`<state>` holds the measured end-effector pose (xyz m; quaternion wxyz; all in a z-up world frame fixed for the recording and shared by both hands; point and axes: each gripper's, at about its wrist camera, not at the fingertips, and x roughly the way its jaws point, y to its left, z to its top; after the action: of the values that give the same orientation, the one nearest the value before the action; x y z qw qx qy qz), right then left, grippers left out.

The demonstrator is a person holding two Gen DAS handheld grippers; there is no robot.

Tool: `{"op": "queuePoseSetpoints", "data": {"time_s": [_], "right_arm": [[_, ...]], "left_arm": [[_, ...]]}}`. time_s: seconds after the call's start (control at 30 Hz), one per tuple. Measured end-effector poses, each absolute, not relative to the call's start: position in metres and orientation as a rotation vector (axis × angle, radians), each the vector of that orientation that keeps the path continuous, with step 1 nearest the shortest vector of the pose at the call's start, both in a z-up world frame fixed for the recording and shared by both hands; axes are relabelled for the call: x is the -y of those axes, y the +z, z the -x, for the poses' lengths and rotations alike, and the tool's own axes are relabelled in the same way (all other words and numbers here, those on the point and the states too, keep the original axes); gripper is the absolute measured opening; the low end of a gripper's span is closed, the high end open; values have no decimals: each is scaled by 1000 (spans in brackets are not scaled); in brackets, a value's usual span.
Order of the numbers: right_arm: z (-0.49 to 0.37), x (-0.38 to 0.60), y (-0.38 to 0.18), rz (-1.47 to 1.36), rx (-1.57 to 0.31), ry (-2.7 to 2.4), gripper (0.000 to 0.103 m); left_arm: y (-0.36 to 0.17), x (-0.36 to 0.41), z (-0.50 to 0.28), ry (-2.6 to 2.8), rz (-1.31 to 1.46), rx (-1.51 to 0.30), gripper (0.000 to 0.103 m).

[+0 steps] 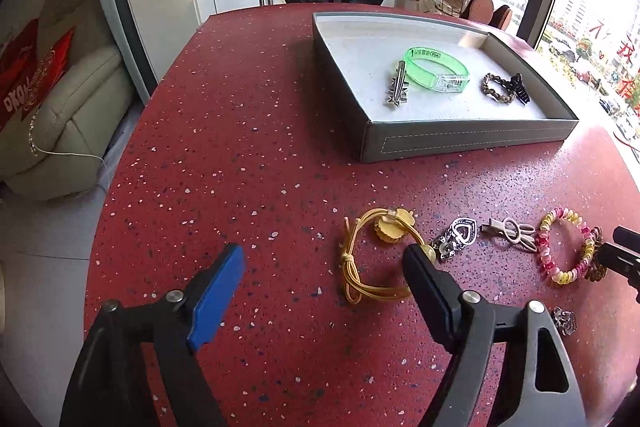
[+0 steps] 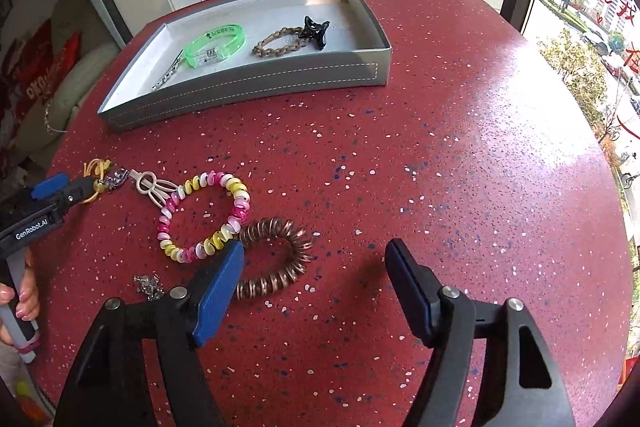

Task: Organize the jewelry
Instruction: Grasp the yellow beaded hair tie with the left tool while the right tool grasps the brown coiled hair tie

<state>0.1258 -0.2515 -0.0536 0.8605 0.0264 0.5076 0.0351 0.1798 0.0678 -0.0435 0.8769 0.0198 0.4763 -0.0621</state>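
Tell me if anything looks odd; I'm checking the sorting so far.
Nothing damaged. The green bracelet lies across the silver clip in the tray, and several pieces sit loose on the table.

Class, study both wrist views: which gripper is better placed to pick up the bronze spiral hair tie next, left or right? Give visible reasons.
Right. The right gripper is open, with the bronze spiral hair tie lying between its fingers. The left gripper is over the yellow cord hair tie, further from the bronze one.

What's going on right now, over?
Both grippers open, nothing held. Left gripper over yellow hair tie; right gripper over brown coil tie. Tray path unobstructed.
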Motion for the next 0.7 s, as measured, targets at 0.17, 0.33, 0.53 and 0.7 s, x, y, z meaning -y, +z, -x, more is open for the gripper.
{"op": "queuePoseSetpoints", "data": {"time_s": [0.17, 0.33, 0.53, 0.7], "right_arm": [[-127, 241, -56, -15, -1055, 93, 61], [-126, 232, -56, 57, -1055, 89, 42], [-123, 233, -55, 51, -1052, 87, 13], [-118, 241, -49, 25, -1027, 82, 13]], "left_arm": [[-47, -60, -182, -140, -62, -990, 87], [-45, -52, -180, -155, -97, -982, 77], [-42, -42, -176, -193, -122, -979, 48], [-41, -40, -174, -215, -126, -973, 23]]}}
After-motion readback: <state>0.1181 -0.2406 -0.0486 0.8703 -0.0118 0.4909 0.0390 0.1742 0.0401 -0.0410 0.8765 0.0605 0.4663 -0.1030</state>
